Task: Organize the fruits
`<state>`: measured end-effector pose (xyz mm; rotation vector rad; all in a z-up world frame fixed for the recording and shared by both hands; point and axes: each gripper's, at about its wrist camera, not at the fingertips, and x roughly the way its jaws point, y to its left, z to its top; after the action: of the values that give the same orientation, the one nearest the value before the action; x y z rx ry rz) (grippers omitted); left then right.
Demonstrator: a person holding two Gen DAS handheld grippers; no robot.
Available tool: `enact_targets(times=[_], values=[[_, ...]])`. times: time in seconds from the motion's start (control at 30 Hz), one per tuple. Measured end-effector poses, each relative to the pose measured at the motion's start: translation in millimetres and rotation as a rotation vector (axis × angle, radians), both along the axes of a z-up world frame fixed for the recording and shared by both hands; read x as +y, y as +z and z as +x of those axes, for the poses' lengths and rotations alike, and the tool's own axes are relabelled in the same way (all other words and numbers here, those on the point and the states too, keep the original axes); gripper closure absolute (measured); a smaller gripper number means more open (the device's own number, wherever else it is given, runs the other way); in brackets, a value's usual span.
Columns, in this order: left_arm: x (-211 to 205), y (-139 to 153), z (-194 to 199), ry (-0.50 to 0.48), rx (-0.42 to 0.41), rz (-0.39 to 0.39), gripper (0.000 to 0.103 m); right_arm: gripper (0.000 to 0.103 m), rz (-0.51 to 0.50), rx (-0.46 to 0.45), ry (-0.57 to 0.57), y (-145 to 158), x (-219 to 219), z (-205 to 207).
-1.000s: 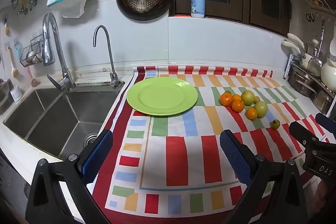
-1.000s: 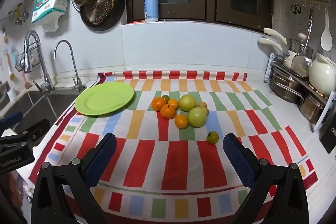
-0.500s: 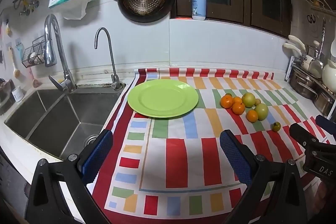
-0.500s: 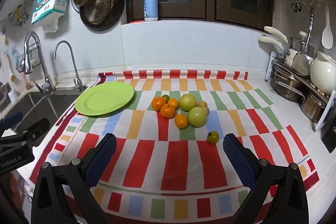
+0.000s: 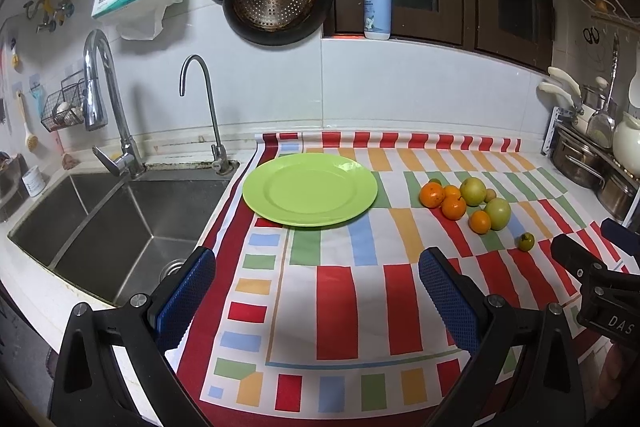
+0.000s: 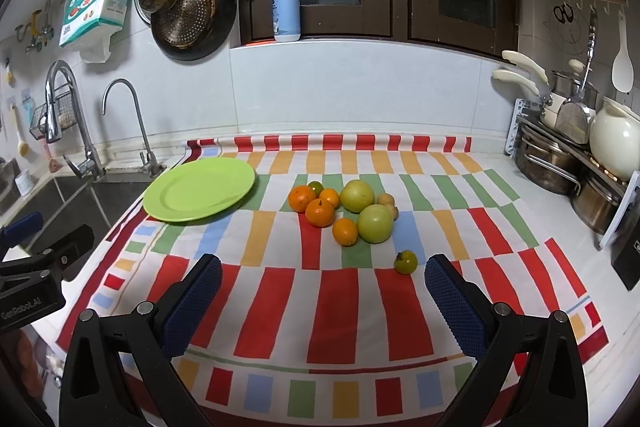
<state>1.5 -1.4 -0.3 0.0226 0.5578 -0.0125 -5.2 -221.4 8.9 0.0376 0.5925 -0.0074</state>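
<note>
Right wrist view: my right hand-held gripper (image 6: pixel 322 291) hangs over the striped cloth (image 6: pixel 280 291) on the table, its blue-padded fingers (image 6: pixel 454 303) spread wide with nothing between them. Beyond them the fruit lies in a loose cluster on the cloth: four oranges (image 6: pixel 320 213), two larger yellow-green fruits (image 6: pixel 375 223), a small dark green one (image 6: pixel 316 187) at the back, and a couple of small tan ones (image 6: pixel 386 199) behind on the right. One small green-yellow fruit (image 6: pixel 406 262) sits apart from the cluster, nearest my right finger. The green plate (image 6: pixel 200 189) is bare and rests on the cloth's left part, left of the fruit and beside the sink (image 6: pixel 100 195).

From the left wrist camera, my left hand-held gripper (image 5: pixel 314 297) is also spread wide and holds nothing, poised over the cloth's near left area. The plate (image 5: pixel 310 189) lies straight ahead of it, the oranges (image 5: pixel 454 207) off to the right, and the sink (image 5: pixel 100 219) to its left. My right hand-held gripper shows at the right edge (image 5: pixel 596 267).
</note>
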Motion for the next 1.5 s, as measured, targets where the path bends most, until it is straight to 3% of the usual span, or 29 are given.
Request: enact_targets(times=[1.5], values=[[-0.5,0.9,-4.0,-0.004,-0.015,-0.002,0.000,0.001,-0.005,-0.017,0.007,6.5,-1.4,-3.3]])
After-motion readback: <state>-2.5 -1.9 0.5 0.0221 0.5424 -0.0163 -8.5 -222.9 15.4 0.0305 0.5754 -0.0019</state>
